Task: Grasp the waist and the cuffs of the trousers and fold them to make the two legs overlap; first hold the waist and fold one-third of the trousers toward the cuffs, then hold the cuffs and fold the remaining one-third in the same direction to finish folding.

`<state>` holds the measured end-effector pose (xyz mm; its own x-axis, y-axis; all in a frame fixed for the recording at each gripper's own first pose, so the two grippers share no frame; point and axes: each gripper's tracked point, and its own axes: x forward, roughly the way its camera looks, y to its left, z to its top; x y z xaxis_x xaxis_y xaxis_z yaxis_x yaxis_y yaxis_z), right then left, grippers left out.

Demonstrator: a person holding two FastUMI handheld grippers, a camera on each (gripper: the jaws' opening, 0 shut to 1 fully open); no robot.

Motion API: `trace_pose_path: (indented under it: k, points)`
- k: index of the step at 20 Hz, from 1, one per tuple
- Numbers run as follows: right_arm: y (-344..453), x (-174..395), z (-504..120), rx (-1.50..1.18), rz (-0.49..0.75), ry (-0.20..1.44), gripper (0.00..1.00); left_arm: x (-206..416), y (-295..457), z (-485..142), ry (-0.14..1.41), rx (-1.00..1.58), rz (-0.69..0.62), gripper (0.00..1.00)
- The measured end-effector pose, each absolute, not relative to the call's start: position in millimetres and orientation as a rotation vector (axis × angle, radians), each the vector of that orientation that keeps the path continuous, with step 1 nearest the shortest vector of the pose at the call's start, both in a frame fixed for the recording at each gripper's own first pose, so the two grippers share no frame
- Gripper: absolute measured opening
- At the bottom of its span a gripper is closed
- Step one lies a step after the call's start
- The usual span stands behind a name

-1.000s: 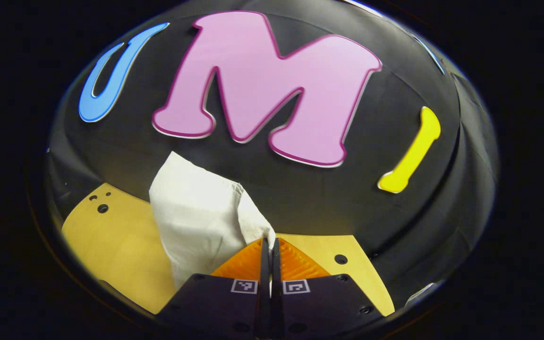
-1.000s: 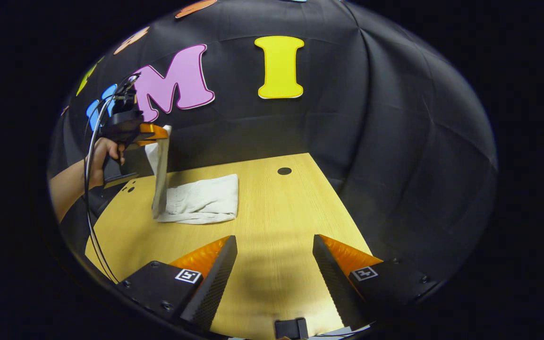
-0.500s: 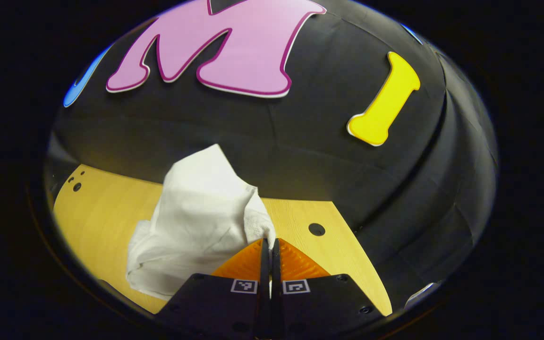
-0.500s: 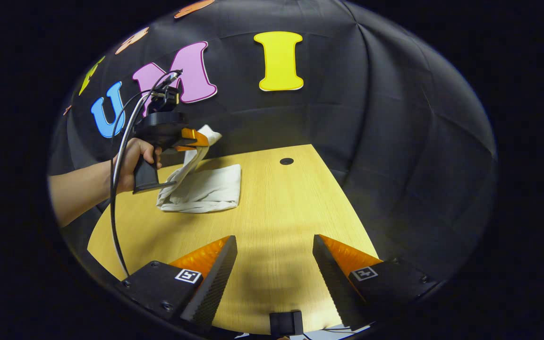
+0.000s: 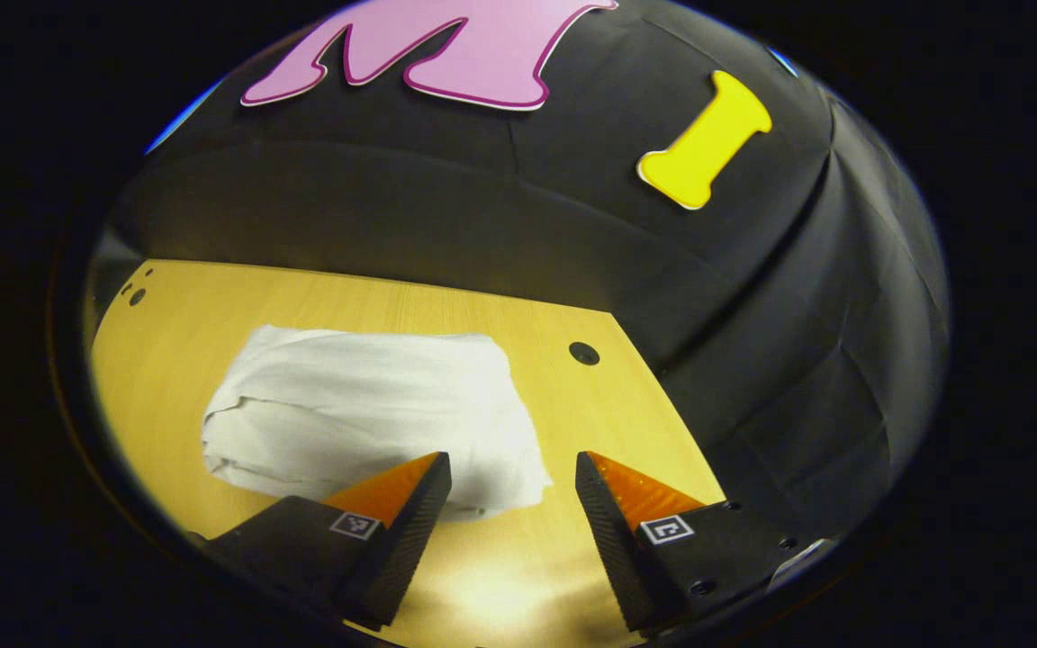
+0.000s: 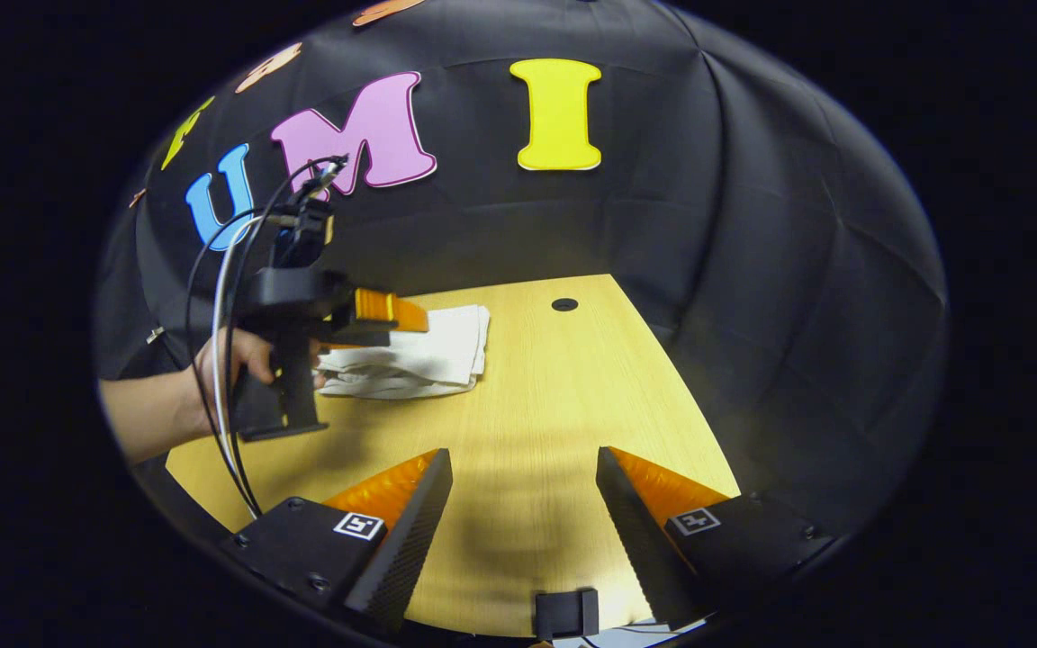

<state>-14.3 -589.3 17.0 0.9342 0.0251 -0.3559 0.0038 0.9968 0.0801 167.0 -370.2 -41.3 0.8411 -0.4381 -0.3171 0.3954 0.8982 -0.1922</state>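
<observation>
The white trousers [image 5: 365,418] lie folded into a flat stack on the yellow wooden table [image 5: 626,423]. My left gripper [image 5: 509,468] is open just over the stack's near right corner, with nothing between its fingers. In the right gripper view the same trousers [image 6: 419,355] rest at the table's far left, and the left gripper [image 6: 415,317] hovers over them, held by a hand [image 6: 244,360]. My right gripper [image 6: 523,468] stands open near the table's front edge, a long way from the cloth, holding nothing.
A round hole [image 6: 564,304] marks the table's far end; small holes [image 5: 133,292] sit near its far left corner. Black cloth walls close the table on the far and right sides. Cables [image 6: 221,360] hang from the left gripper.
My left gripper carried the lifted end of the trousers down onto the stack, then opened and let go. The cloth now lies flat. The right gripper has hardly moved.
</observation>
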Motion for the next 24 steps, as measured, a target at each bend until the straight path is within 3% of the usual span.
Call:
trace_pose_path:
  k: [1, 2, 3, 8, 16, 24]
  points:
    - [-585, -15, 18, 0.073, 0.011, 0.364, 0.99, 159, -349, -34, 0.288, -0.061, -0.414, 0.94]
    - [-582, -16, 19, 0.070, 0.010, 0.360, 0.99, 150, -326, -23, 0.210, 0.011, -0.375, 0.89]
    - [-579, -18, 22, 0.072, 0.010, 0.350, 0.99, 135, -303, -11, 0.149, 0.078, -0.340, 0.96]
    - [-535, -33, 34, 0.107, 0.000, 0.323, 0.99, 24, -225, 42, -0.100, 0.204, -0.272, 0.95]
    - [-454, -84, 57, 0.071, 0.055, 0.210, 0.99, -88, -136, 14, -0.063, 0.033, -0.209, 0.94]
    - [-413, -135, 16, 0.110, 0.070, 0.283, 0.99, -128, -71, -16, -0.032, -0.010, -0.166, 0.95]
